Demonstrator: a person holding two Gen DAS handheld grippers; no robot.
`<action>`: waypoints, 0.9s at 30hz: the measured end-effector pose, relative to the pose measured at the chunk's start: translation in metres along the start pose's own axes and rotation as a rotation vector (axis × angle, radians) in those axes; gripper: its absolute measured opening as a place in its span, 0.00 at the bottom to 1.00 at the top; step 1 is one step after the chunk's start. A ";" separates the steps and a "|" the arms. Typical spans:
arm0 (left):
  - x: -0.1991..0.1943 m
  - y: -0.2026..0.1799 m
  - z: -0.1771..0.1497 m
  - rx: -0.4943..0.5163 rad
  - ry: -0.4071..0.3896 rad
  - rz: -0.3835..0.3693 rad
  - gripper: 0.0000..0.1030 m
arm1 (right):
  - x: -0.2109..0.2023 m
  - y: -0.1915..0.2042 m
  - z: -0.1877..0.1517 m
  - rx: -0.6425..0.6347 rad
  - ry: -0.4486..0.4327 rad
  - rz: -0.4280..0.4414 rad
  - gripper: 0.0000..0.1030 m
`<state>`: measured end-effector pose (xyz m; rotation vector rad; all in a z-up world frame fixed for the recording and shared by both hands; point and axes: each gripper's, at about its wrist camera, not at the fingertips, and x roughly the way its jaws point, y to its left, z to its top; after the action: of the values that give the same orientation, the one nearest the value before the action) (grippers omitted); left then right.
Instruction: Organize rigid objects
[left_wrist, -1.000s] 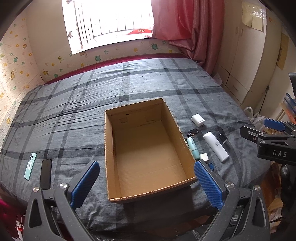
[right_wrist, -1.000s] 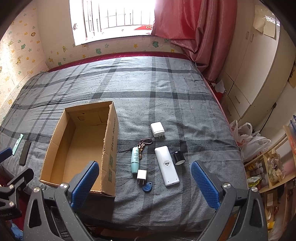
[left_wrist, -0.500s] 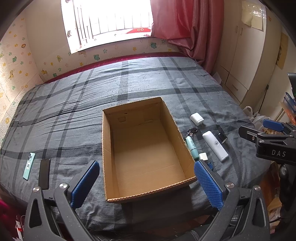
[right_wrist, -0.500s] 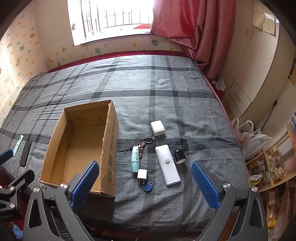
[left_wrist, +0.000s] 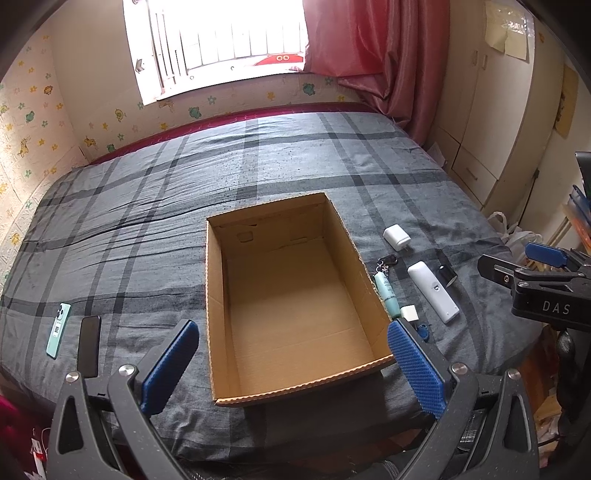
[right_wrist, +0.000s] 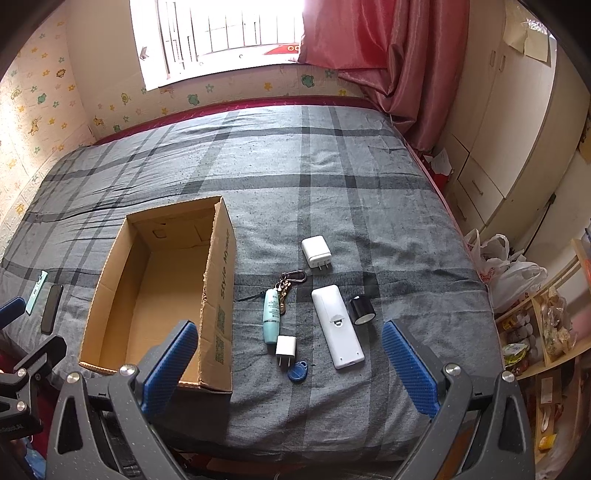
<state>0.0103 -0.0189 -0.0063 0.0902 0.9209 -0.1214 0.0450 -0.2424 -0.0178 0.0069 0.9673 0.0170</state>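
The letters "DAS" are printed in white on the black body of the right tongs (left_wrist: 550, 288), seen at the right edge of the left wrist view. On the outer long wall of the cardboard box (right_wrist: 225, 266), dark lettering beginning "Style" is printed; the rest is too blurred to be read. Print on the teal tube (right_wrist: 271, 314) cannot be made out.

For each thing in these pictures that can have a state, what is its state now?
cardboard box: open on top, nothing inside.
left claw: open, holds nothing.
right claw: open, holds nothing.
white remote: lying flat on the bed, outside the box.
teal tube: lying on its side beside the keys.
black phone: lying flat, screen dark.
curtain: pulled aside.
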 end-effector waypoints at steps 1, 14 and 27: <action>0.000 0.001 0.000 0.000 -0.001 -0.001 1.00 | 0.001 0.000 0.000 0.000 -0.001 0.001 0.99; 0.037 0.041 0.005 -0.063 -0.005 0.069 1.00 | 0.017 -0.011 0.003 0.033 0.022 -0.019 0.99; 0.123 0.086 -0.006 -0.075 0.071 0.146 1.00 | 0.057 -0.027 -0.003 0.069 0.099 -0.036 0.99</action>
<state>0.0914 0.0590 -0.1059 0.0922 0.9855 0.0525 0.0754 -0.2684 -0.0669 0.0529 1.0667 -0.0493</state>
